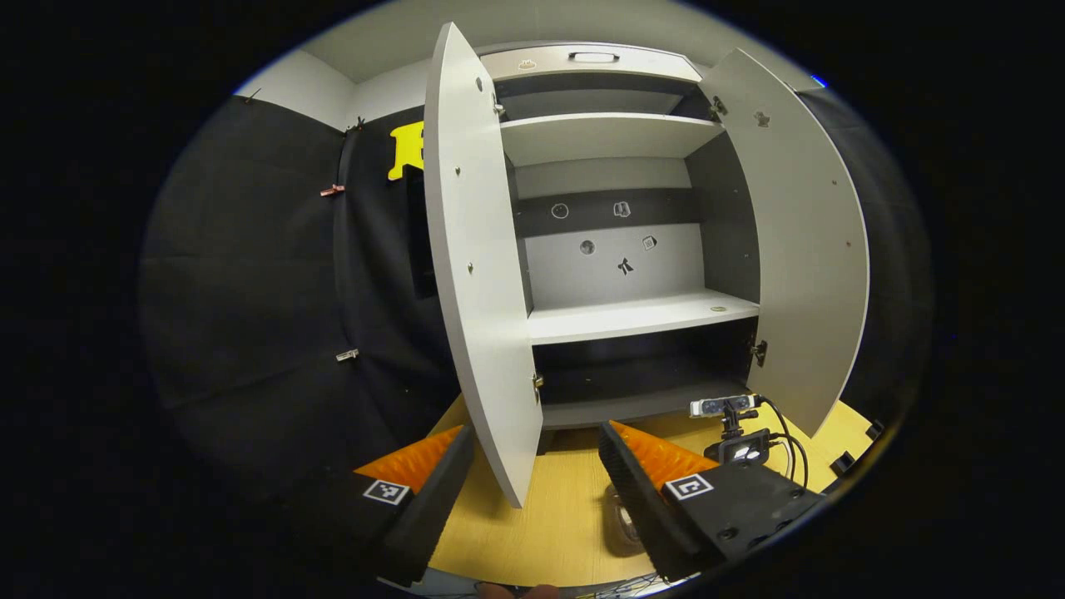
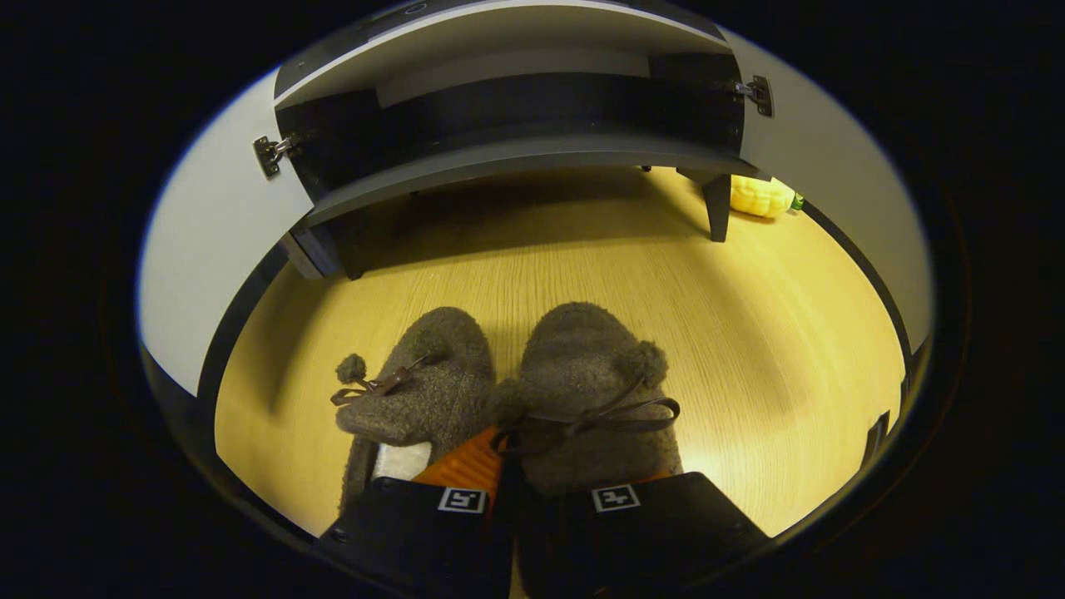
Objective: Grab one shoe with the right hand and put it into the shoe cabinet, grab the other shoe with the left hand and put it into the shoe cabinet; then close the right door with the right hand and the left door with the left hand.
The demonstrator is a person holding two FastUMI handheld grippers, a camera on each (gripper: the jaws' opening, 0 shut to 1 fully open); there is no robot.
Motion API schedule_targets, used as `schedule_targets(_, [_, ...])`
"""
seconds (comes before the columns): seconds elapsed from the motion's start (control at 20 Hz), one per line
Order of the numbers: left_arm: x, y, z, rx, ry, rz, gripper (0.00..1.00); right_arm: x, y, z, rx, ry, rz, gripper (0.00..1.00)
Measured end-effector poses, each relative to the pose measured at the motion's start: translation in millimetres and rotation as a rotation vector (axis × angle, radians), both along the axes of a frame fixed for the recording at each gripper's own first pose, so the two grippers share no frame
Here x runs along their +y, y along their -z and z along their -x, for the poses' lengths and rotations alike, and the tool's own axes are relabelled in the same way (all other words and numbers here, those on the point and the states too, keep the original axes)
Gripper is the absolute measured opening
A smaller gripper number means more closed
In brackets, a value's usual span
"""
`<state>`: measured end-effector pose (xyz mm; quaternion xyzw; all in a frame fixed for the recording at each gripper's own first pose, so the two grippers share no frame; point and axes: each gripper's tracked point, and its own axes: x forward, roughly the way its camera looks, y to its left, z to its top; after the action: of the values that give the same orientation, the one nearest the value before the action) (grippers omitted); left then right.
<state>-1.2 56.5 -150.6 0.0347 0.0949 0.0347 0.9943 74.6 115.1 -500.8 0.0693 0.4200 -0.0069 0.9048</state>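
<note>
Left gripper view: wood floor (image 1: 566,507), shoe cabinet (image 1: 616,249) w/ both doors open, shelves bare; left gripper (image 1: 532,466) fingers wide. Right gripper view: right gripper (image 2: 503,453) fingers narrow on right slipper's (image 2: 586,391) edge, left slipper (image 2: 428,387) touching beside.

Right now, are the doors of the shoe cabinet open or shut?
Open. In the left gripper view, the left door and the right door both swing outward, so the bare shelves inside show.

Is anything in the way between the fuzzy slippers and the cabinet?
Nothing visible. Both doors stand open, and bare wooden floor lies between the two slippers and the cabinet. The right gripper is already at the right slipper.
</note>
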Motion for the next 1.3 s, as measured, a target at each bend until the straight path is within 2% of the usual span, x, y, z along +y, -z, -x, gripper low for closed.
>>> schedule_targets(0.05, [-1,0,-1,0.000,0.001,0.005,0.95,-1,-5,3,0.002,-0.013,-0.002,0.10])
schedule_targets(0.2, [-3,-2,-3,-0.004,0.003,0.018,0.95,-11,-17,7,-0.011,-0.009,-0.004,0.10])
schedule_targets(0.45, [-8,-1,-8,-0.008,0.011,0.017,0.96,-24,-73,8,-0.060,-0.030,-0.028,0.09])
schedule_targets(0.85, [-28,-4,-17,-0.019,0.054,0.053,0.95,-34,-205,-6,-0.147,-0.045,-0.098,0.09])
schedule_targets(1.05, [-35,-12,-20,-0.034,0.077,0.057,0.95,-37,-283,-35,-0.236,-0.077,-0.080,0.09])
schedule_targets(1.3, [-41,-17,-24,-0.043,0.091,0.074,0.95,-40,-364,-109,-0.349,-0.094,-0.086,0.10])
